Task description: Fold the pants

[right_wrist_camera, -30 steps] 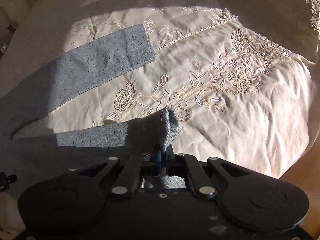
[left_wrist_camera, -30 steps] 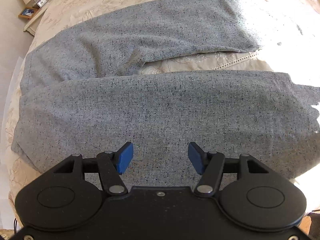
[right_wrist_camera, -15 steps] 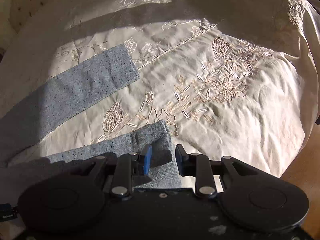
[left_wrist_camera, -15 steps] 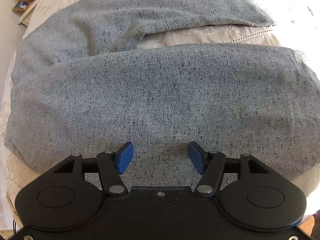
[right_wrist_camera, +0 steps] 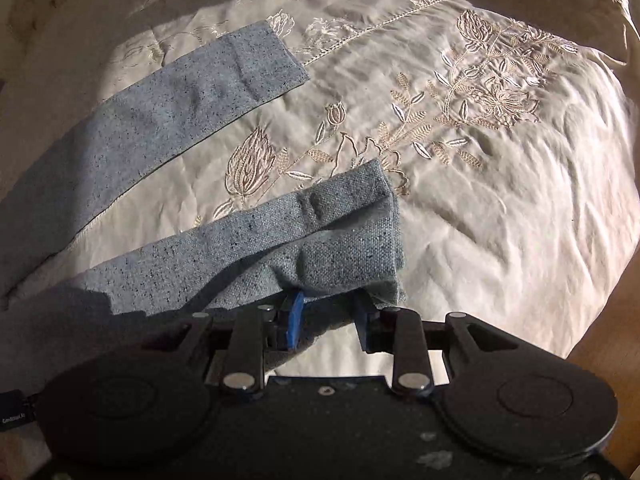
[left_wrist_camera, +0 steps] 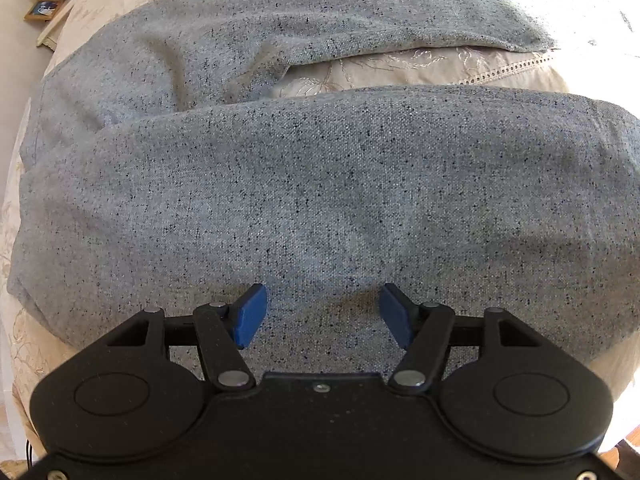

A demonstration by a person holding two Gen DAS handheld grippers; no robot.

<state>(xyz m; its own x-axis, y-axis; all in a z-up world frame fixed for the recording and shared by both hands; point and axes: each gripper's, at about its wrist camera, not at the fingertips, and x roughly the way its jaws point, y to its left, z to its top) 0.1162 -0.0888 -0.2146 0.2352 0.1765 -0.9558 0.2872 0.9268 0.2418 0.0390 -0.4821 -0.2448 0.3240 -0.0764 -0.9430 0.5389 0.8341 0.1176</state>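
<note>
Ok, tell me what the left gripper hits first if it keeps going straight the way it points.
Probably the speckled grey woven pants: the near leg lies directly beyond the open left gripper. How close is unclear.

One pair of grey pants (left_wrist_camera: 320,200) with two legs, two tongs, one bed (right_wrist_camera: 500,200), one picture frame (left_wrist_camera: 42,9).

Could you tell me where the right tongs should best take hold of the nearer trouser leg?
Probably at its hem, coming down from above: that end lies rumpled and raised off the bedspread, right ahead of the right tongs, whose jaws have just been opening.
</note>
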